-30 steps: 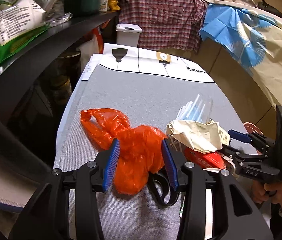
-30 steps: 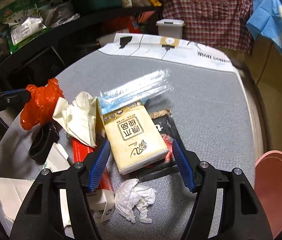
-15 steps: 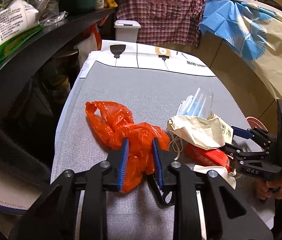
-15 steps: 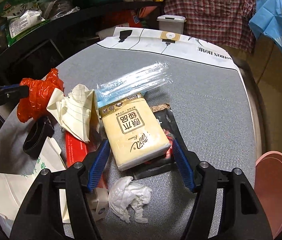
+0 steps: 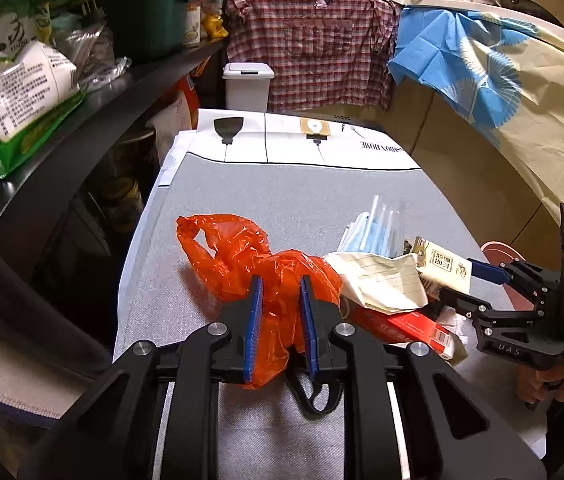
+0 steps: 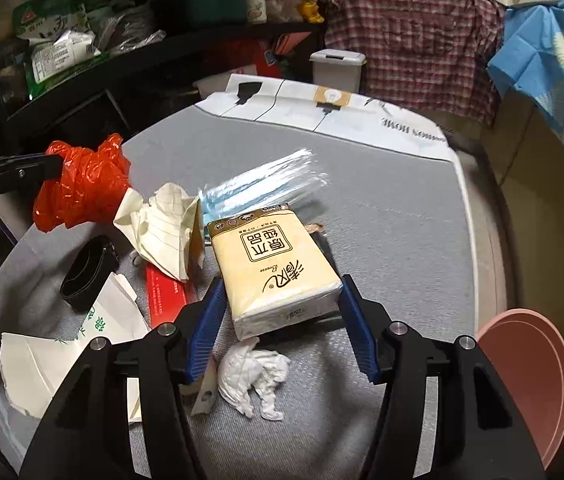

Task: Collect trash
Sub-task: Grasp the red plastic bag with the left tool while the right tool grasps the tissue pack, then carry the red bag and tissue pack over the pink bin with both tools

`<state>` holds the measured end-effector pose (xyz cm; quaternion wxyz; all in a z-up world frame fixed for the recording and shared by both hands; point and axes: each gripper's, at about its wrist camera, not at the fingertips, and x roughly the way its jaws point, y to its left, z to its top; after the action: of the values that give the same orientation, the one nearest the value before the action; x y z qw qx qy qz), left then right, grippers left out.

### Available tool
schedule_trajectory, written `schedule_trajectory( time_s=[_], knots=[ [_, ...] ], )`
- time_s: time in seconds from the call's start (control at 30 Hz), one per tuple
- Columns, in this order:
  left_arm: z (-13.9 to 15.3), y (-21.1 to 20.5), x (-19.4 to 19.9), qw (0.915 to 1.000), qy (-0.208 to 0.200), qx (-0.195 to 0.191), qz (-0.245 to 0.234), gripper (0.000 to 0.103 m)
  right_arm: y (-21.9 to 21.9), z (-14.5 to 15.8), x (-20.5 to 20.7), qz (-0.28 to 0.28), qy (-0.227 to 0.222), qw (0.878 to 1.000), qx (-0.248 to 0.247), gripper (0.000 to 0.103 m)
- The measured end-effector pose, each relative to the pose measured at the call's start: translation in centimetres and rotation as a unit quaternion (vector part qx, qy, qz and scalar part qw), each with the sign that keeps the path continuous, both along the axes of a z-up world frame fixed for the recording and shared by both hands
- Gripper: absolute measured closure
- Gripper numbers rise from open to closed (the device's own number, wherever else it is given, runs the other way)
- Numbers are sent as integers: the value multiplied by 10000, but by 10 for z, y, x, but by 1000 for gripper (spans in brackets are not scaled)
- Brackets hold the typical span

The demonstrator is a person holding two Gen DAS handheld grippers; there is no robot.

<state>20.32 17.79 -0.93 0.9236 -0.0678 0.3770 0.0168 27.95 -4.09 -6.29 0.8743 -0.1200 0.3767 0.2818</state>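
Note:
On the grey cloth table [image 5: 302,196] lies a pile of trash. My left gripper [image 5: 280,284] is closing, and its blue pads press a crumpled orange plastic bag [image 5: 237,256] from both sides. That bag [image 6: 81,188] shows at the left in the right wrist view. My right gripper [image 6: 282,284] is also closing. Both its pads touch a cream tissue pack [image 6: 277,264], which sits tilted and slightly raised over the pile. Around the pack lie crumpled lined paper [image 6: 161,228], a clear sleeve of blue masks [image 6: 261,184], a red box [image 6: 165,292] and a white tissue wad [image 6: 253,376].
A black strap loop [image 6: 85,276] and a white paper bag [image 6: 61,356] lie at the near left. A pink round rim [image 6: 530,380] shows beyond the table's right edge. A white lidded bin [image 5: 247,84] stands past the far end. Dark cluttered shelves [image 5: 81,92] run along the left.
The left jaws have narrowed from wide apart to pinching the orange bag. The right jaws have drawn in onto the tissue pack, which now sits a little higher.

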Motion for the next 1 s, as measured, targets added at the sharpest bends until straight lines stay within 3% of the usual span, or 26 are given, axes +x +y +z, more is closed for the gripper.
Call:
schedule_trajectory(
  time_s=[0.6,1.0],
  knots=[
    [31,-32,-16,9987,-465,-3,-209,85,-45,57,-26,-614,-632,9949,487,46],
    [52,-63,-30,9965,-713,-88,-432,85,-95,131,-55,-1134,-1097,9829,949,46]
  ],
)
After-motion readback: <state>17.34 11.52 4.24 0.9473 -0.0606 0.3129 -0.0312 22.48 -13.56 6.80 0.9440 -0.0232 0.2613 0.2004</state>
